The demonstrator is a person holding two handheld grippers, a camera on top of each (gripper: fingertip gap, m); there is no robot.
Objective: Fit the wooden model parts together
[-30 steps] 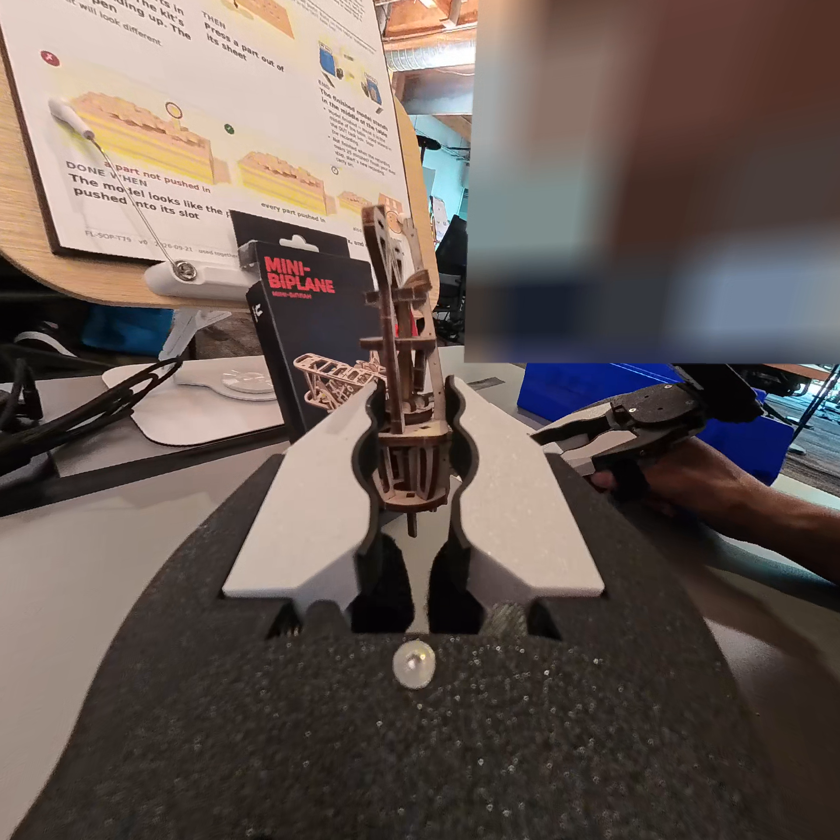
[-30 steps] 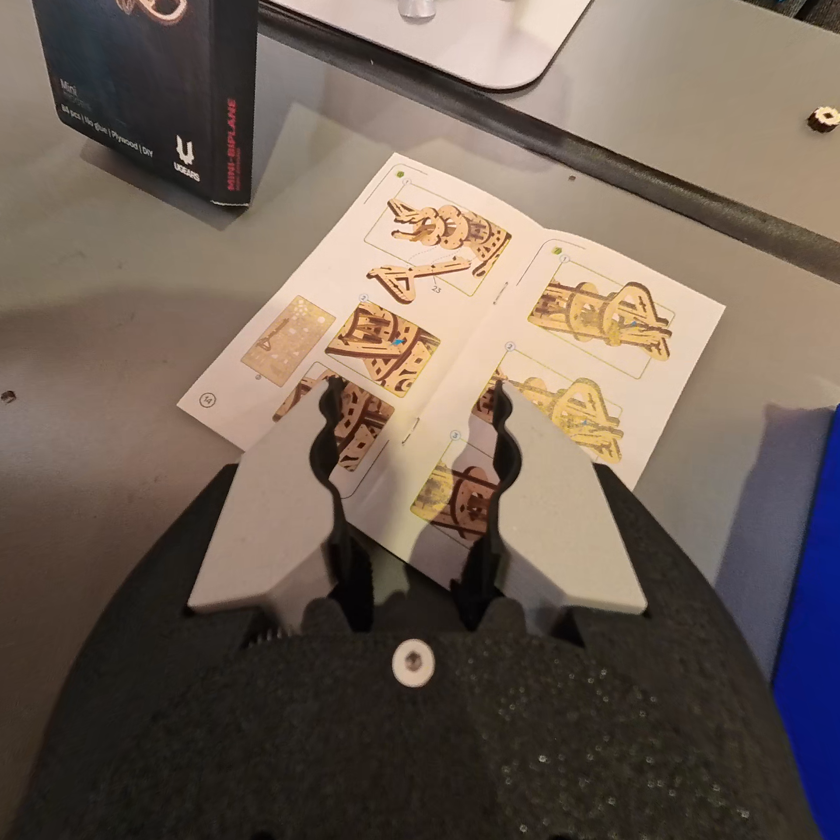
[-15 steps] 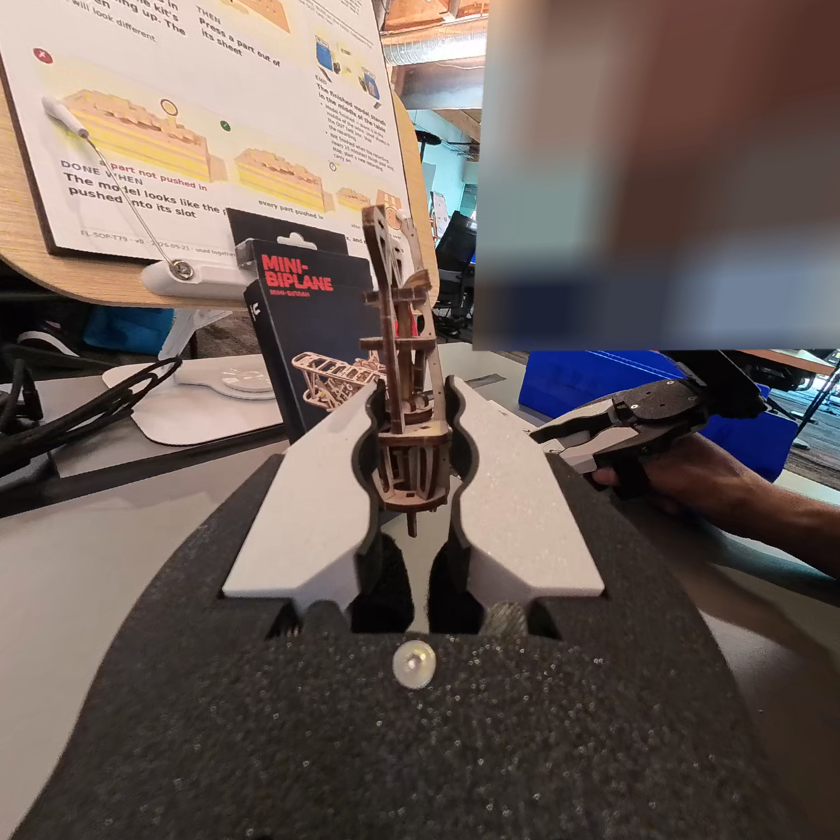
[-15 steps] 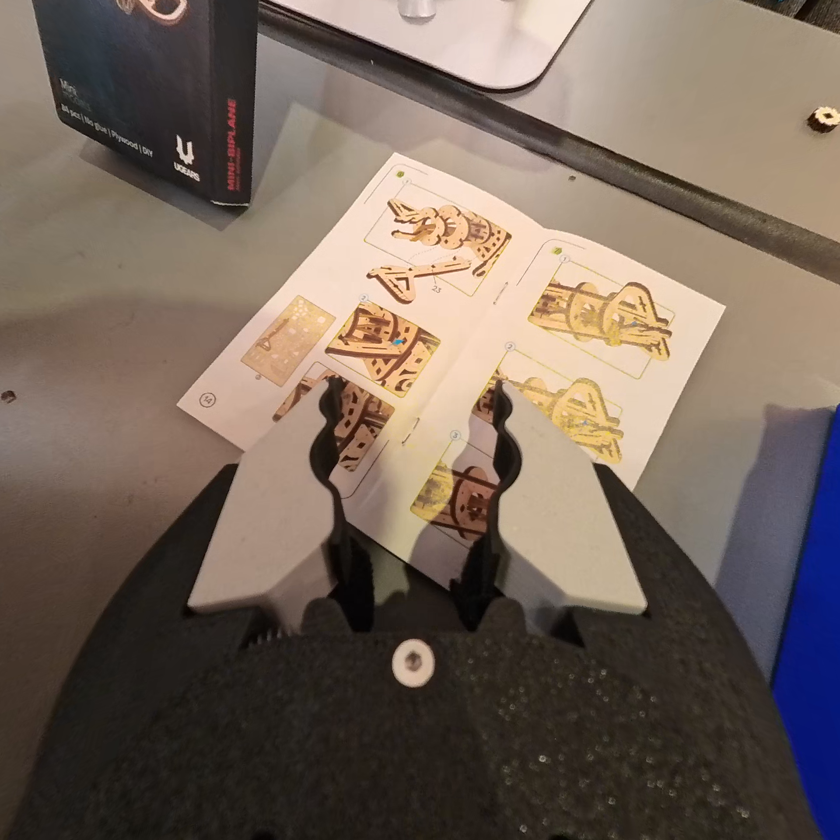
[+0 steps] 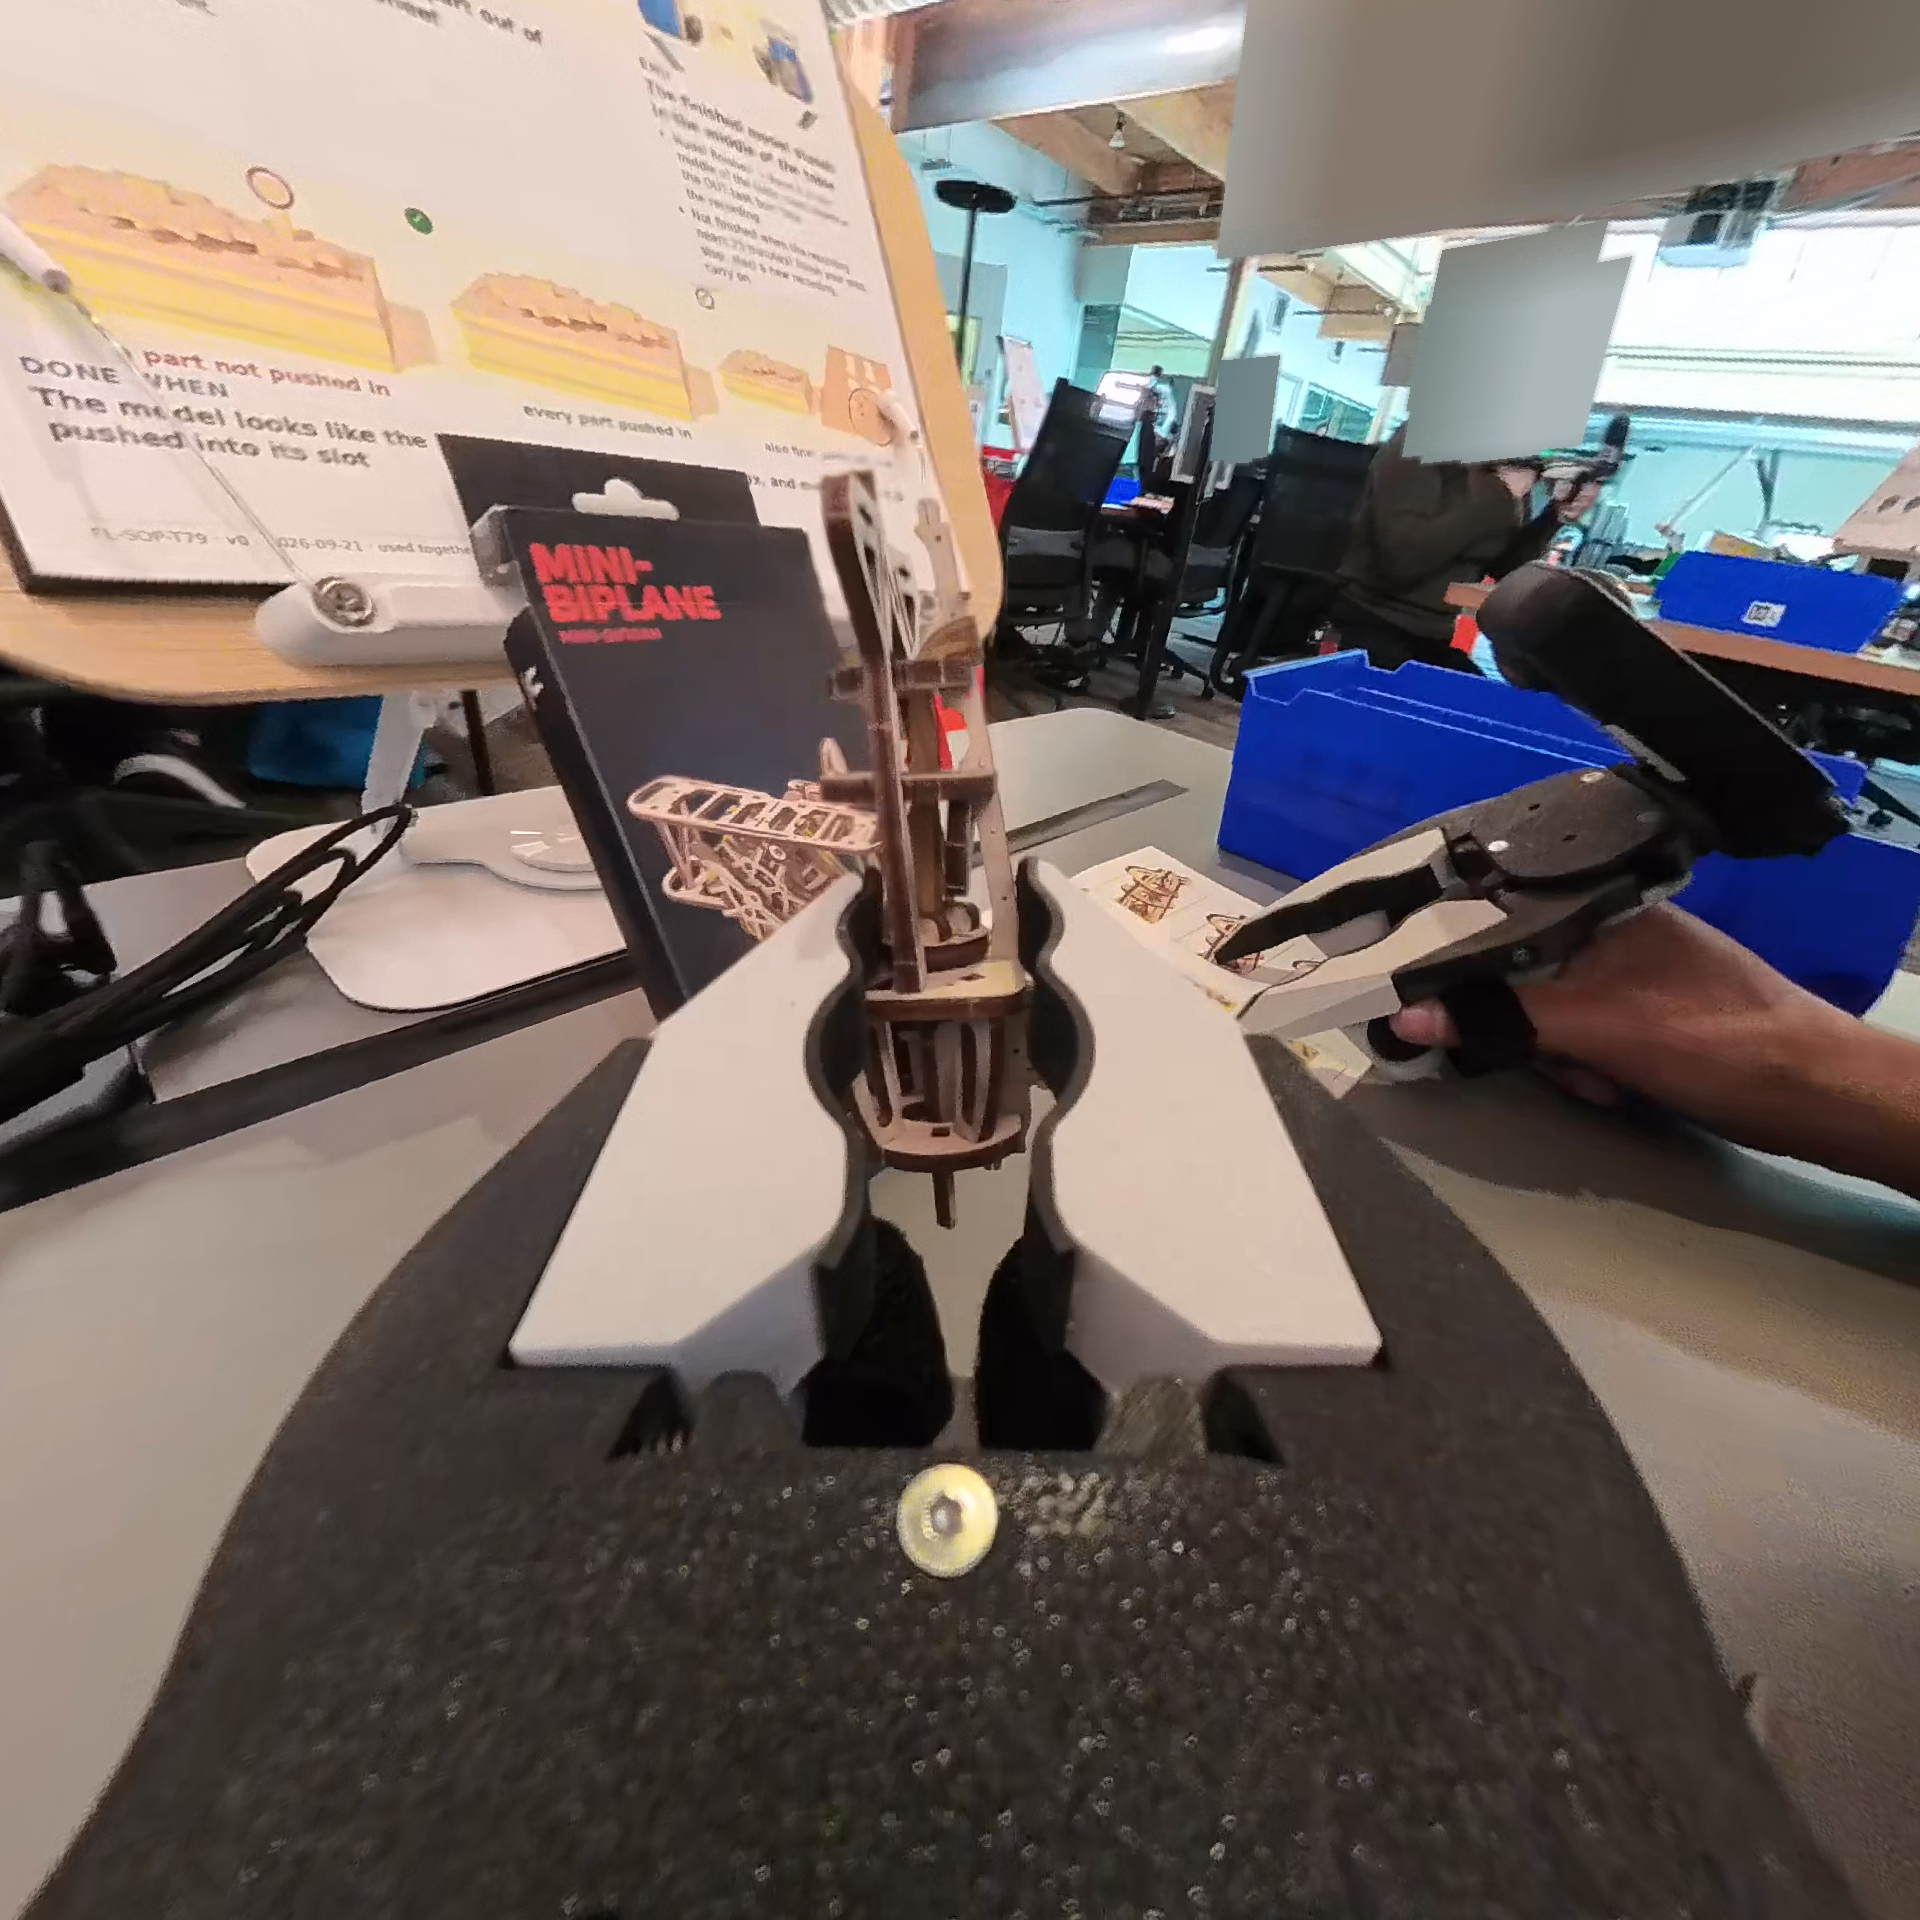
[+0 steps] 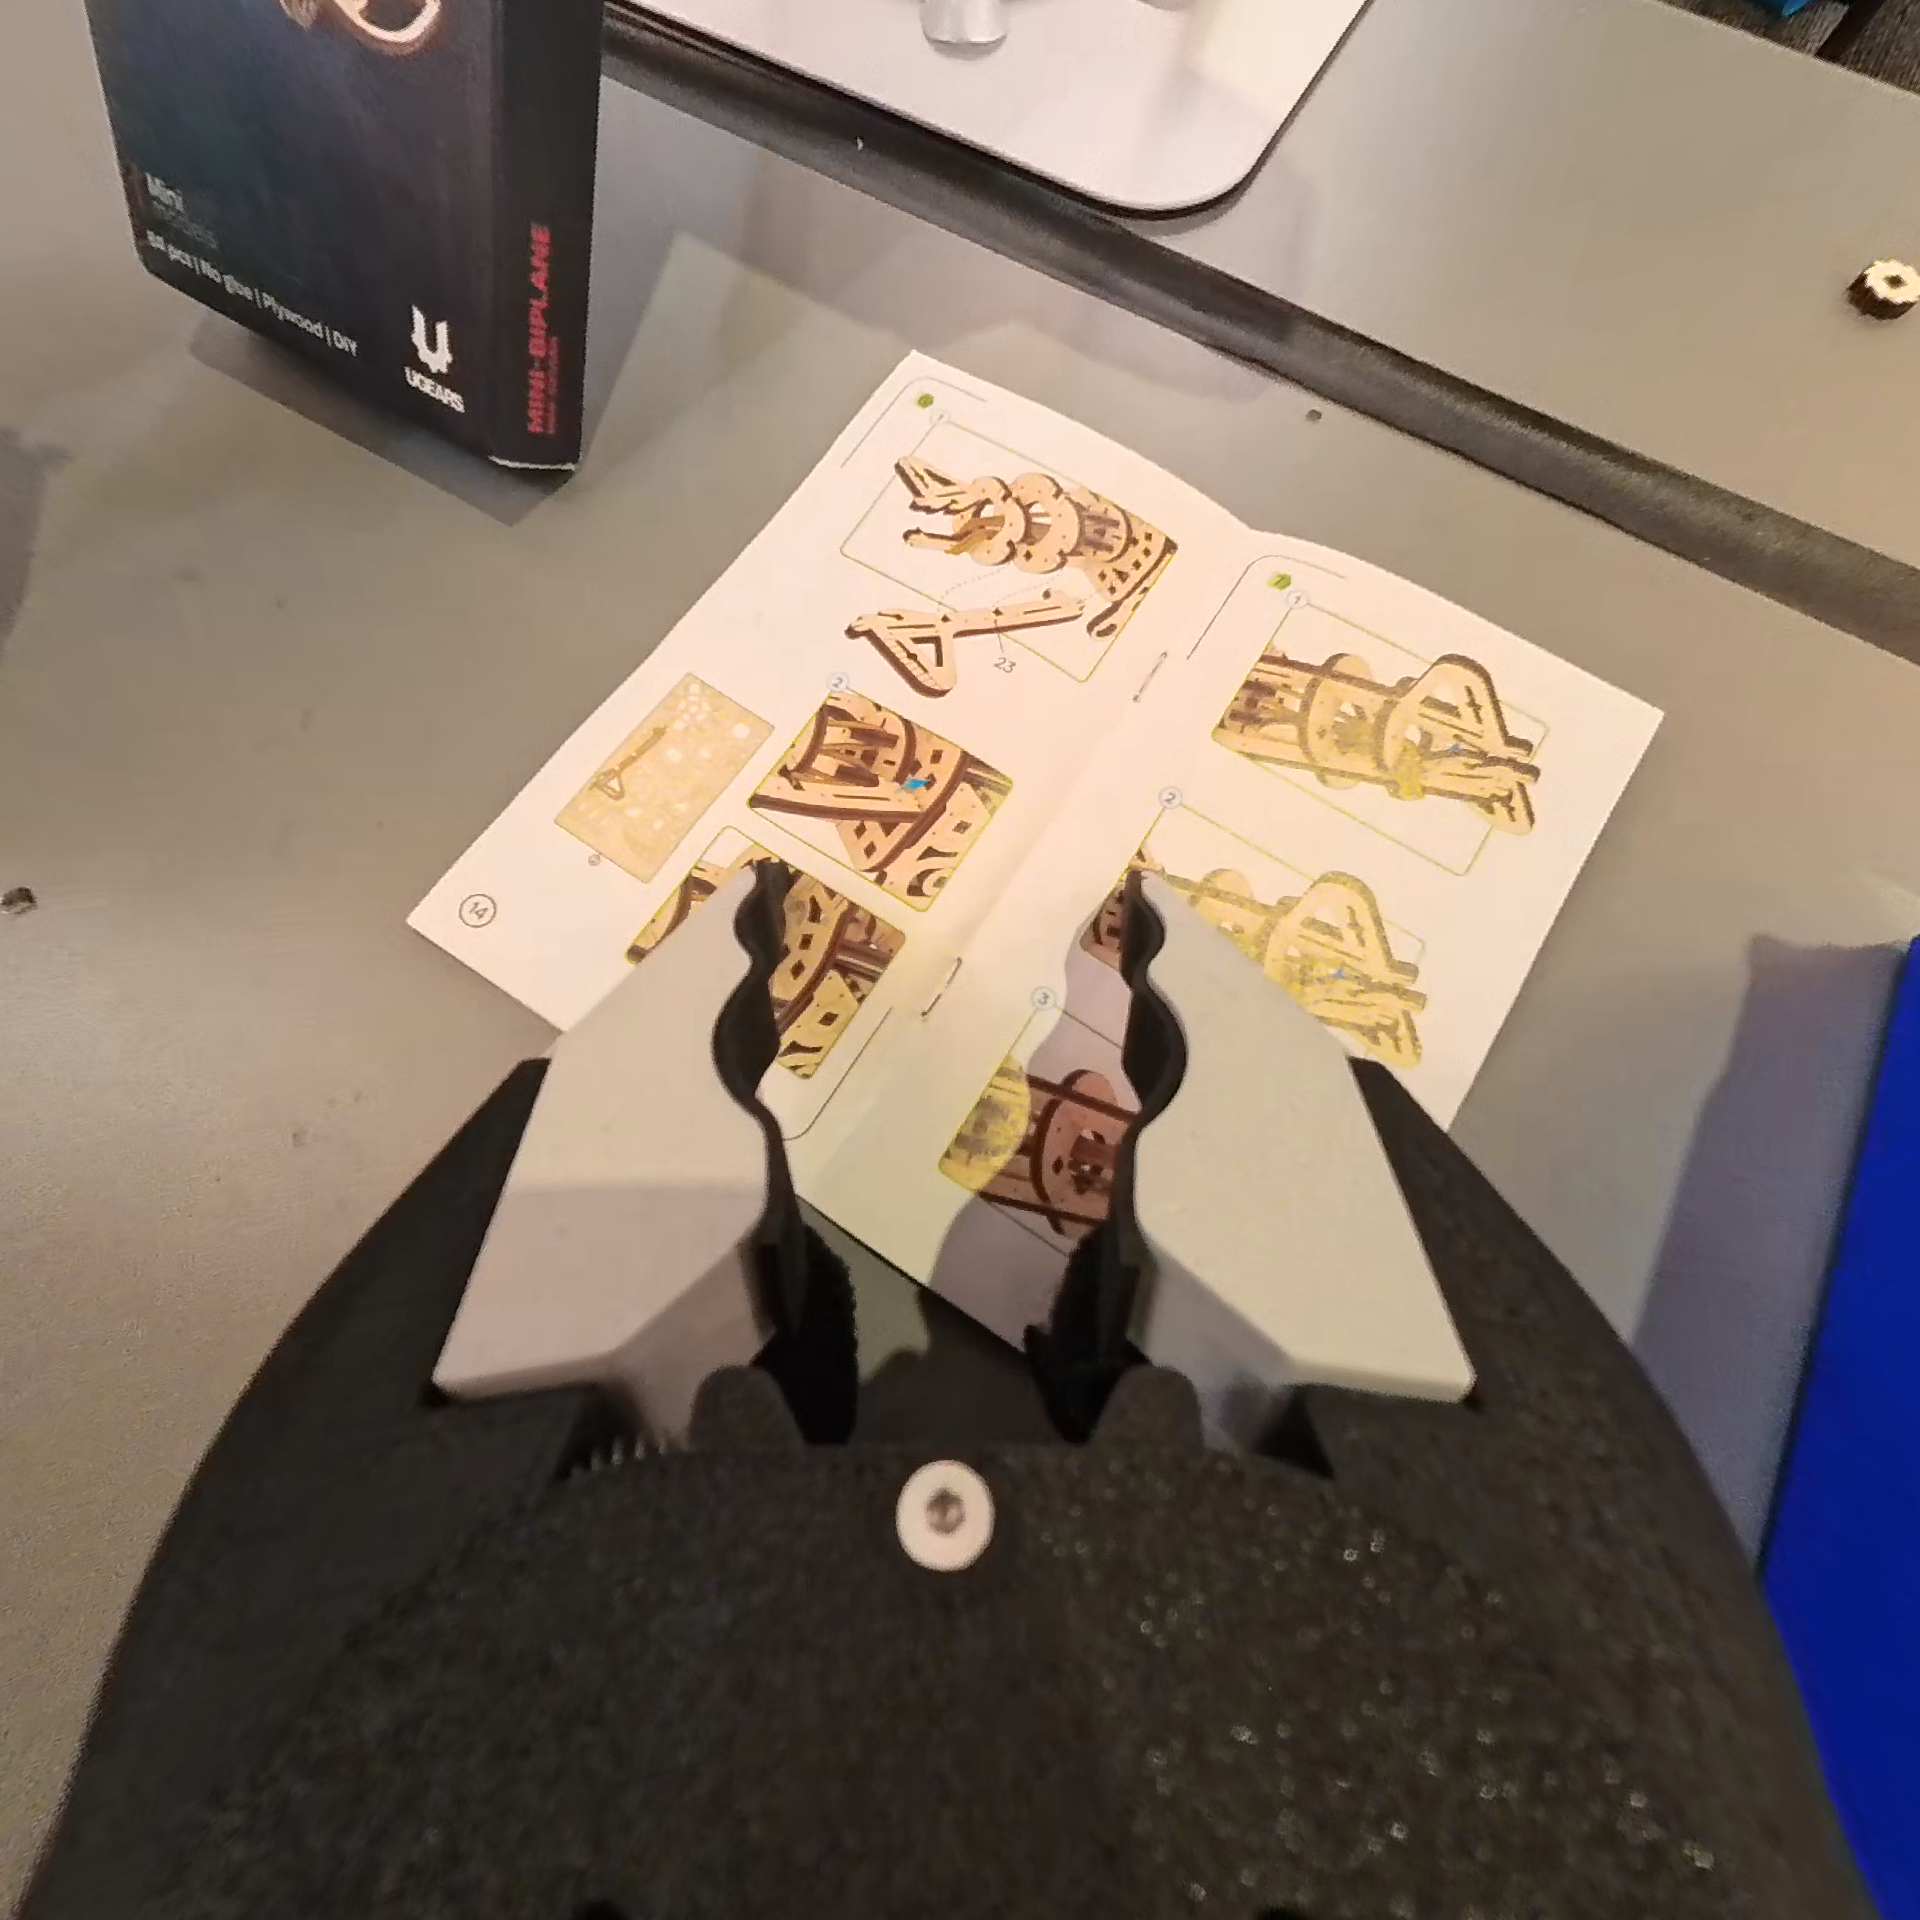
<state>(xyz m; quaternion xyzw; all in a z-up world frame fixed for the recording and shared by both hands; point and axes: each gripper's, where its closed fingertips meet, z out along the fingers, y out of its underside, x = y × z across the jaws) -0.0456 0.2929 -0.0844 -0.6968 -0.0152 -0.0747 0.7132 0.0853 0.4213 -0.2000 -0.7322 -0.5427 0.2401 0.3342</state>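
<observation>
My left gripper [image 5: 940, 904] is shut on a partly built wooden model [image 5: 925, 831], a brown lattice body held upright with struts rising above the fingers. My right gripper [image 6: 948, 883] is open and empty, hovering low over an open instruction booklet [image 6: 1049, 717] on the grey table. It also shows at the right of the left wrist view [image 5: 1252, 971], held by a hand over the booklet [image 5: 1153, 883]. A small loose wooden ring [image 6: 1883, 286] lies far right on the table.
The dark kit box [image 5: 665, 748] stands upright just behind the model, and also shows in the right wrist view [image 6: 343, 218]. A white stand base [image 5: 457, 914] carries an instruction board [image 5: 416, 260]. Blue bins [image 5: 1455, 790] sit at right. Black cables [image 5: 187, 956] lie at left. Across from one pair of fingers to the other is roughly 20 centimetres.
The left view has shifted slightly, so the right gripper shows more fully and nearer. The right gripper stays open over the booklet. The model stays gripped.
</observation>
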